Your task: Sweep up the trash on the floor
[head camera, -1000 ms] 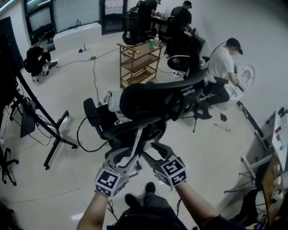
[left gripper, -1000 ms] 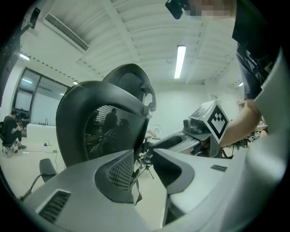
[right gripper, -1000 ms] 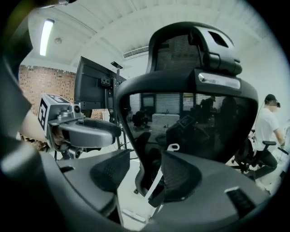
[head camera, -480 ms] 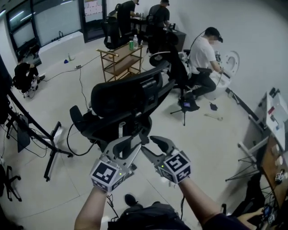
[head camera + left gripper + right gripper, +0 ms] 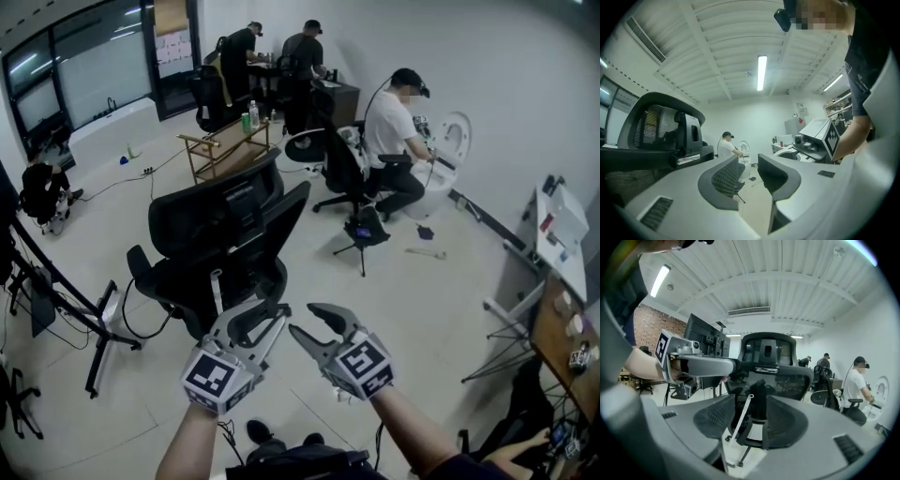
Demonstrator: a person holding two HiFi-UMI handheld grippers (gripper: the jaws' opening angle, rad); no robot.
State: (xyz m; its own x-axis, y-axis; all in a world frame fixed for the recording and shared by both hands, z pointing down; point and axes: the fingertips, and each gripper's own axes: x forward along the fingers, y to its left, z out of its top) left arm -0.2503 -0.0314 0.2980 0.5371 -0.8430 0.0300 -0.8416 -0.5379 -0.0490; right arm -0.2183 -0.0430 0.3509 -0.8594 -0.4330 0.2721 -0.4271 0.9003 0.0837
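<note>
Both grippers are held up side by side low in the head view, in front of a black office chair [image 5: 220, 234]. My left gripper [image 5: 267, 314] is open with nothing between its jaws [image 5: 749, 176]. My right gripper [image 5: 305, 321] is open too and also holds nothing [image 5: 749, 418]. A thin white stick [image 5: 217, 292] leans against the chair's seat; in the right gripper view the white stick [image 5: 739, 423] shows beyond the jaws, apart from them. A small dark item [image 5: 424, 232] and a pale stick-like item [image 5: 424, 253] lie on the floor at the right.
A person in a white shirt [image 5: 392, 127] sits by a white round fixture [image 5: 450, 150]. A low tripod [image 5: 361, 236] stands behind the chair, with a wooden trolley [image 5: 220, 150] further back. A black stand's legs [image 5: 94, 323] and cables lie left, and a table frame [image 5: 525, 319] is at the right.
Both grippers have risen and drawn back from the chair. The head view has swung, so the chair now sits further left and the white stick no longer lies between the grippers.
</note>
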